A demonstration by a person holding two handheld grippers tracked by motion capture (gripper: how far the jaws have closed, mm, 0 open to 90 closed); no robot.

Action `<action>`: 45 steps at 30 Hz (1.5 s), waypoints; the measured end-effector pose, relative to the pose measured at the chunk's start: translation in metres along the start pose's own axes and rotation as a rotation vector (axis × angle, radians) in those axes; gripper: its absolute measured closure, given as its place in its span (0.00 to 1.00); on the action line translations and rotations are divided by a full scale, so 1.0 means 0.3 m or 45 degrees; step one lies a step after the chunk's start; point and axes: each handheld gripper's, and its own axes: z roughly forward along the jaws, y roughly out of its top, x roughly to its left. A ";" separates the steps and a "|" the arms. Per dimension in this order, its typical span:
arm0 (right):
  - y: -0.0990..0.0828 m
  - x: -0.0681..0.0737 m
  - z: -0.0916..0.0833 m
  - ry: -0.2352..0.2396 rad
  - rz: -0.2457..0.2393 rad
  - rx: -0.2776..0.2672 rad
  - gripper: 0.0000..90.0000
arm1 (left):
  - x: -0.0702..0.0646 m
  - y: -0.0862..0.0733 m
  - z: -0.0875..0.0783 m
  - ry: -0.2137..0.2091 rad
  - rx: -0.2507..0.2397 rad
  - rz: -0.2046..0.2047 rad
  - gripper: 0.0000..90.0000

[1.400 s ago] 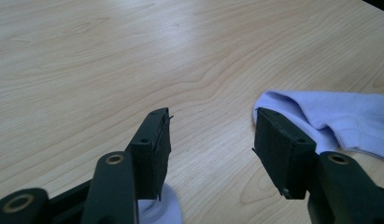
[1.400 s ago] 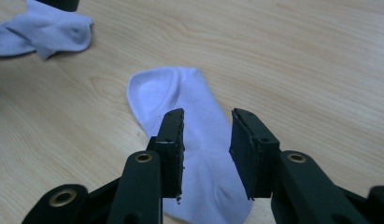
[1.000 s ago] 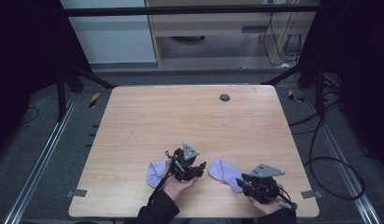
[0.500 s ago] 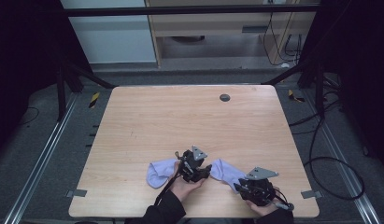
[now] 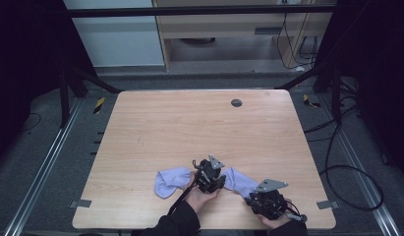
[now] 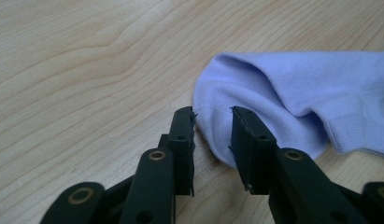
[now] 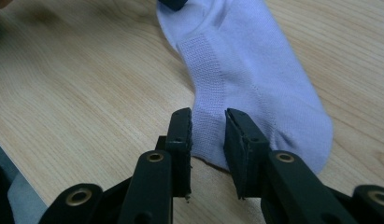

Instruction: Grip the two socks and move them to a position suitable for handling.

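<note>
Two pale lilac socks (image 5: 172,179) (image 5: 239,181) lie near the table's (image 5: 189,128) front edge. The left gripper (image 6: 212,122) has just been closing, its jaws astride the first sock's edge; whether the pads bite is unclear. The right gripper (image 7: 208,122) has been closing likewise, straddling the second sock's edge.
</note>
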 end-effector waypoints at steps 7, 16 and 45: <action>0.001 0.001 0.005 0.020 0.009 0.009 0.87 | -0.004 0.001 0.002 -0.008 0.003 0.006 0.90; 0.010 0.001 0.005 0.049 0.033 0.030 0.96 | -0.010 0.005 0.003 -0.008 0.005 0.029 0.98; 0.067 -0.181 -0.058 -0.360 0.307 -0.255 0.95 | -0.017 0.003 0.000 -0.027 -0.018 0.087 0.98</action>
